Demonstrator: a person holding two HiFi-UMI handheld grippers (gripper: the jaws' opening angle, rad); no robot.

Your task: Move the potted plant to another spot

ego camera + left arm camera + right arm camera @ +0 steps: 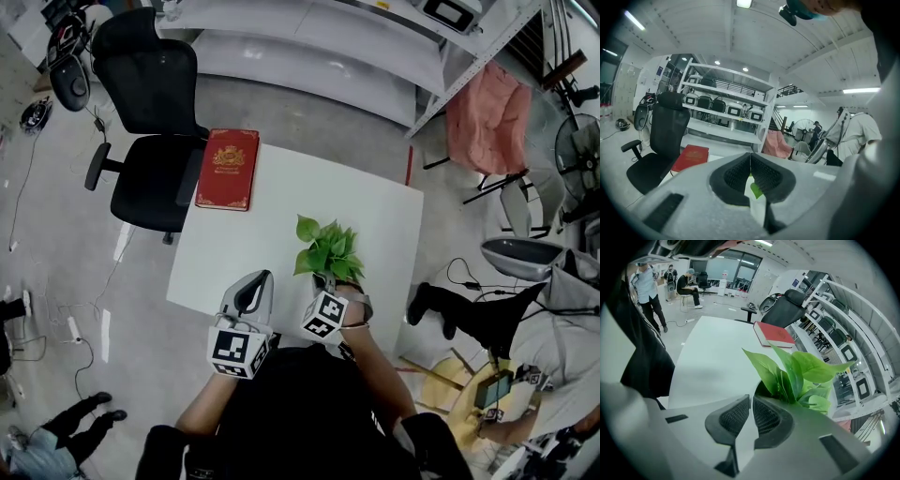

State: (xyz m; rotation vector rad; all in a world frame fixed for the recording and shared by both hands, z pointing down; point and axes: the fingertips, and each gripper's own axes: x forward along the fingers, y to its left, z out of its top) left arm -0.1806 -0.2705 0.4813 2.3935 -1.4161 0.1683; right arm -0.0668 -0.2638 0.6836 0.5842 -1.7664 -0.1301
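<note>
- The book (227,169) lies at the far left corner of the desk (281,225), well apart from everything else on it.
- The left tool (750,159) is over the near edge, left of the plant. Its jaws are pressed together with nothing between them; the green showing in the slit is a leaf beyond them.
- The plant (328,248) stands by the near edge, right of the desk's middle. Its leaves spread toward the far side. The pot (761,389) shows only as a dark rim under the leaves.
- The right tool (751,401) is just beside the plant on its near side, with the rim right past its tips. Its jaws are all but together, with only a thin slit of bare desk between them, and they pinch nothing.
- Handling, as a judgement:
  - The plant looks small and light, but it is probably top-heavy with that foliage.
  - The leaves and stems are soft and would tear or slip, so they are no place to grip.
  - The rim or wall of the pot is the stiff part to take hold of.
  - The right tool would have to spread before it could straddle the rim.
  - The pot should be kept upright when lifted so that nothing spills, and its wall may be smooth enough to slip.
</note>
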